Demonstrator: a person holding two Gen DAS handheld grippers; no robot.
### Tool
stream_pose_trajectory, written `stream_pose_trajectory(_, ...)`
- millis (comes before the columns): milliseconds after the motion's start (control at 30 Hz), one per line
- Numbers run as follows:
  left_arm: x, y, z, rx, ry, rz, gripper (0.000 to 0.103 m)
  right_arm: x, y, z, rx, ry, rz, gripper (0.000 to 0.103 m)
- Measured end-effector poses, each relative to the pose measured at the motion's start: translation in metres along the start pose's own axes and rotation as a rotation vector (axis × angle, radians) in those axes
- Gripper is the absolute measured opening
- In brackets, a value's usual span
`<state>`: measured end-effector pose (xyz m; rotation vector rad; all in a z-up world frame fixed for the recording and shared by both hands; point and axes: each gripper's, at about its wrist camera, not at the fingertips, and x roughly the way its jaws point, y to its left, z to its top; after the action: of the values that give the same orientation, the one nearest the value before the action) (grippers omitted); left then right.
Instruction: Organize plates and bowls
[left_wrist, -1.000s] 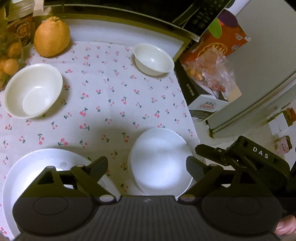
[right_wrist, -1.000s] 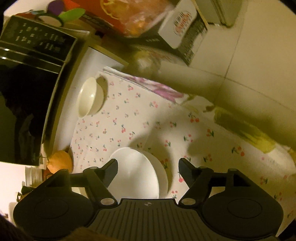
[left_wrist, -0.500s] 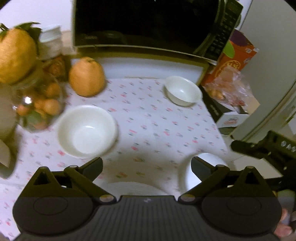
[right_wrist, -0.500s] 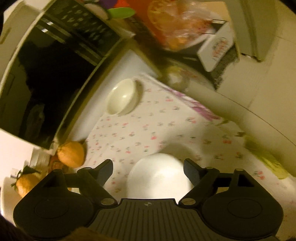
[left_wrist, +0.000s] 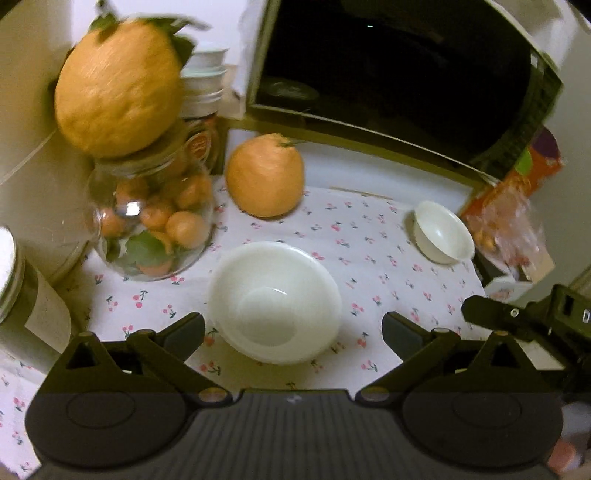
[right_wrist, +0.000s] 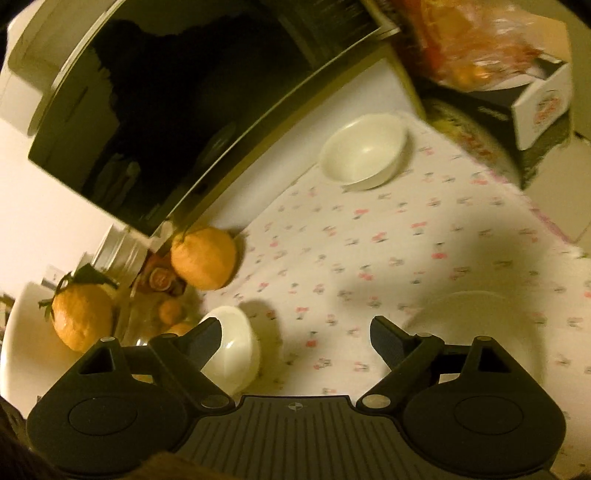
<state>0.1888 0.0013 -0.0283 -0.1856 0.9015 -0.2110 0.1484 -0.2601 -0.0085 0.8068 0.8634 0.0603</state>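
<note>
A large white bowl sits on the cherry-print cloth, just ahead of my open, empty left gripper. It also shows in the right wrist view, behind the left finger. A small white bowl stands at the far right near the microwave; it also shows in the right wrist view. A white plate lies behind the right finger of my open, empty right gripper. The right gripper's body shows at the left wrist view's right edge.
A black microwave stands at the back. A large orange fruit lies before it. A glass jar of small oranges carries another big fruit. A lidded jar stands left. Boxes and a bag of fruit stand beyond the table's right edge.
Both grippers have tilted up and swung left. The plates have dropped out of the left view and the large bowl now lies between the left fingers. Both stay open.
</note>
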Motion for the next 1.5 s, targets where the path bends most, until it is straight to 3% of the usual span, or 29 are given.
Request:
stream_pose_trajectory(133,0.012,0.019,0.000,-0.065,-0.016,-0.018,0.095,0.025,0.011,-0.005,0.010,0.028,0.023,0.090)
stream_pose_trajectory(433,0.030,0.039,-0.006,-0.145,-0.004,-0.042,0.068,0.061,0.026,-0.019,0.028,0.063,0.040,0.089)
stream_pose_trajectory(667,0.036,0.045,-0.007,-0.165,-0.012,-0.032,0.049,0.074,0.022,-0.024,0.089,0.066,0.064,0.061)
stream_pose_trajectory(967,0.040,0.049,-0.011,-0.183,-0.023,-0.025,0.032,0.083,0.026,-0.029,0.092,0.059,0.068,0.035)
stream_pose_trajectory(1500,0.042,0.054,-0.016,-0.202,-0.040,0.012,0.010,0.088,0.028,-0.030,0.092,0.069,0.082,0.011)
